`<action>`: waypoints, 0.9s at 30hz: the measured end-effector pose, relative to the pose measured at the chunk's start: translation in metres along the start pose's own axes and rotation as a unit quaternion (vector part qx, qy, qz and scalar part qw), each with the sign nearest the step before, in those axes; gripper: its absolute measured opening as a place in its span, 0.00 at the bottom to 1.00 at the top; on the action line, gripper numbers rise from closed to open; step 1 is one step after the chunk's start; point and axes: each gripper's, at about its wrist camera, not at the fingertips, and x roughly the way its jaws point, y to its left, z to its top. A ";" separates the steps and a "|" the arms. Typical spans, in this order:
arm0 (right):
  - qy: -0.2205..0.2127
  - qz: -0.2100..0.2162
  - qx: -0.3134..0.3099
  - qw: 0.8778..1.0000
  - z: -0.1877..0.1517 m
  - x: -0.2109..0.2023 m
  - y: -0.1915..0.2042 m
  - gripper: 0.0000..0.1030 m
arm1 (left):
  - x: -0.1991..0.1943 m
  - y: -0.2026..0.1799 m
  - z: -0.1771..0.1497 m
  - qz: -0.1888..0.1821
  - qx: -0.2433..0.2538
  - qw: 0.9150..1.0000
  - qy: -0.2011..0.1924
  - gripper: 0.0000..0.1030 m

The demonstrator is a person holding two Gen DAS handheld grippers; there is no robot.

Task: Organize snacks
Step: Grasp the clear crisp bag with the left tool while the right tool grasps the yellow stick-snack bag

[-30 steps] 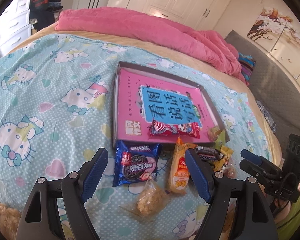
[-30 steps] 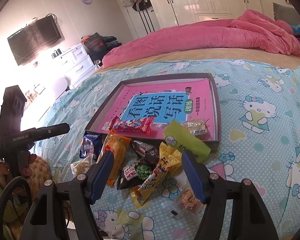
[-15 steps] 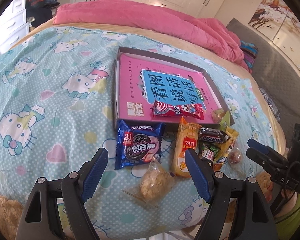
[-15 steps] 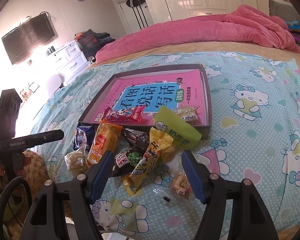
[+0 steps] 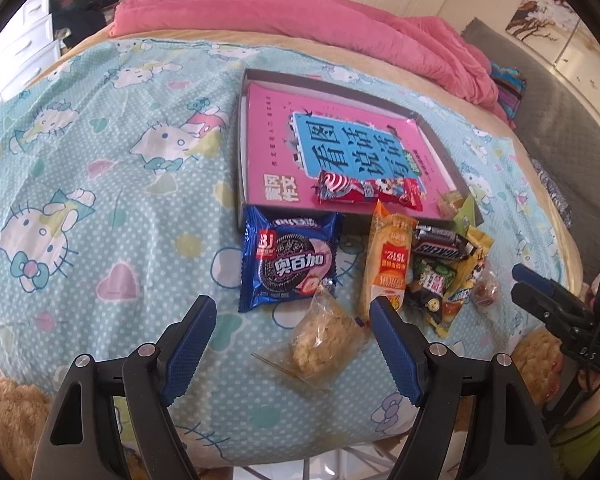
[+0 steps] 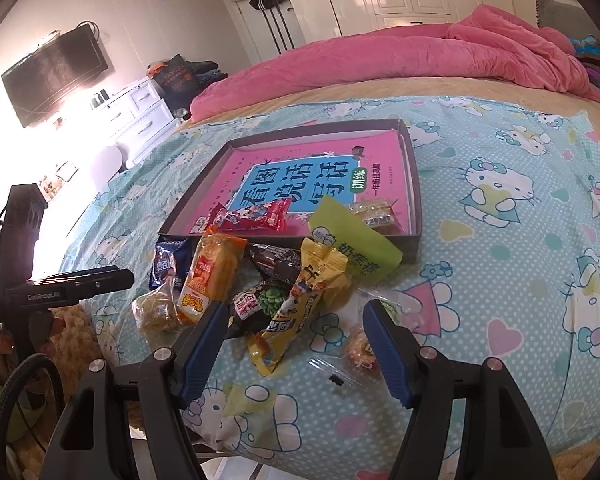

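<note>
The left gripper (image 5: pixel 290 334) hangs over the near edge of the bed with its jaws spread wide and nothing between the pads; just beyond its tips lies a clear bag of pale crumbly biscuit (image 5: pixel 327 340), and past that a blue cookie packet (image 5: pixel 289 261) flat on the cartoon-cat sheet (image 5: pixel 100 184); the right gripper (image 6: pixel 296 326) is likewise agape and empty, poised above a heap of wrappers; a long yellow packet (image 6: pixel 300 304) lies directly between its fingers' line of sight, with a dark bag of green peas (image 6: pixel 256 304) to its left, an orange packet (image 6: pixel 210 276) beyond that, and a small clear-wrapped sweet (image 6: pixel 358 350) close by its right finger; none of these is touched.

Farther out sits the shallow dark tray (image 6: pixel 414 208) with a pink book lying in it; a red packet (image 6: pixel 256 218) and a small yellowish sweet (image 6: pixel 376 216) already rest inside, while a green packet (image 6: pixel 354 246) leans over its near wall.

I'd say the sorting is barely begun, most snacks lying loose in front of the tray; the step in hand looks like choosing a first pick. The next move calls for lowering one gripper onto a single wrapper, probably the yellow one or the biscuit bag, closing gently so crinkly film doesn't slip, and not dragging neighbours along.
</note>
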 end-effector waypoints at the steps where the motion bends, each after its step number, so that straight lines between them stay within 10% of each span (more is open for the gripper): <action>1: 0.001 0.003 -0.002 1.000 0.000 0.000 0.001 0.68 | 0.003 -0.001 -0.001 0.002 0.003 1.000 0.007 0.78; 14: 0.084 -0.003 -0.041 0.996 -0.013 0.042 0.018 0.43 | 0.018 -0.009 -0.008 0.014 0.025 0.999 0.043 0.78; 27: 0.116 0.001 -0.053 0.992 -0.016 0.072 0.023 0.39 | 0.033 -0.009 -0.010 0.015 0.028 0.997 0.069 0.78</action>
